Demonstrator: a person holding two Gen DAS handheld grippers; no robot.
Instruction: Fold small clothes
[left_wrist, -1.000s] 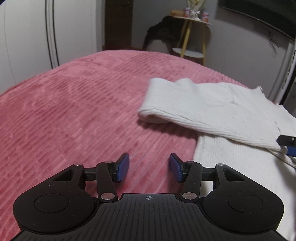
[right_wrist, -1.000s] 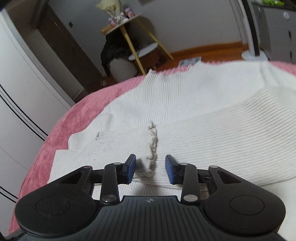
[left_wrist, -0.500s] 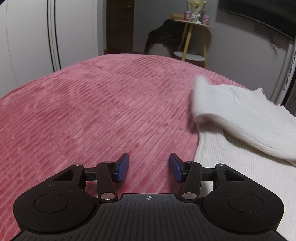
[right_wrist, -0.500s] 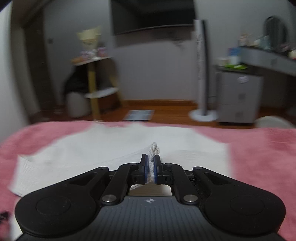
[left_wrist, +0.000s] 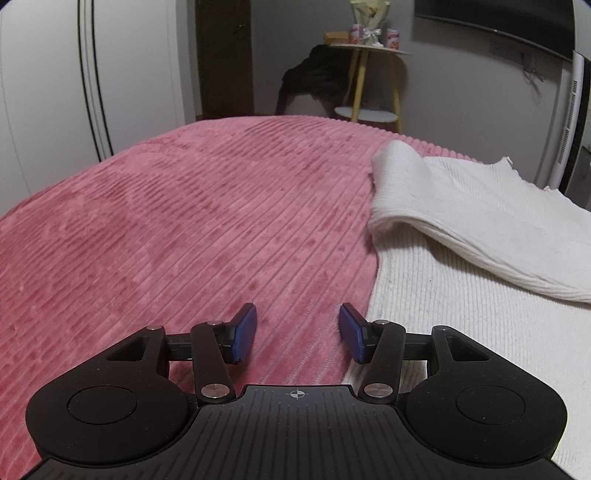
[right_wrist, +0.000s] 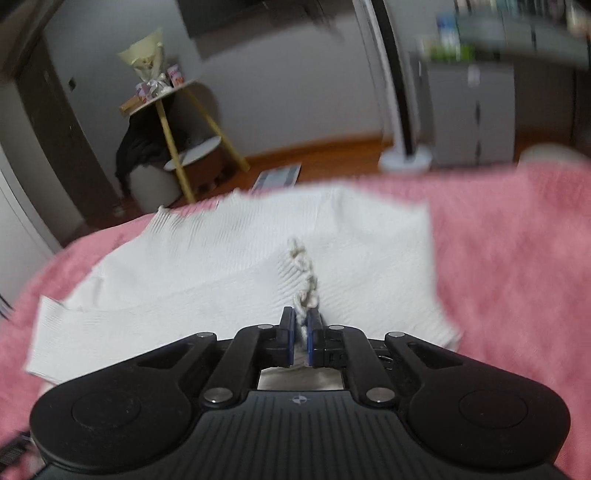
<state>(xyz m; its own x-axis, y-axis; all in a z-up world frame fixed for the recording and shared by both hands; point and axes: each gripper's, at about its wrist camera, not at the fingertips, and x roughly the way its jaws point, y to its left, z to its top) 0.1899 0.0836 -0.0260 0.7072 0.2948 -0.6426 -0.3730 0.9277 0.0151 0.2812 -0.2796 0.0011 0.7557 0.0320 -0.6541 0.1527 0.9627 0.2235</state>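
The left gripper (left_wrist: 297, 332) hovers low over the pink ribbed bedspread (left_wrist: 184, 229), its blue pads (left_wrist: 245, 332) spread wide with nothing between them, just beside the garment's edge. The right gripper (right_wrist: 300, 336) is pinched tight on the frilly cuff (right_wrist: 306, 280) of the white ribbed sweater (right_wrist: 221, 266). The sweater lies on the bedspread, its sleeve (left_wrist: 461, 214) folded across the body.

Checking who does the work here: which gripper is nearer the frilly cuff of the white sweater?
Right. The right gripper is shut on the frilly cuff. The left gripper hangs open over the pink blanket, beside the sweater's edge.
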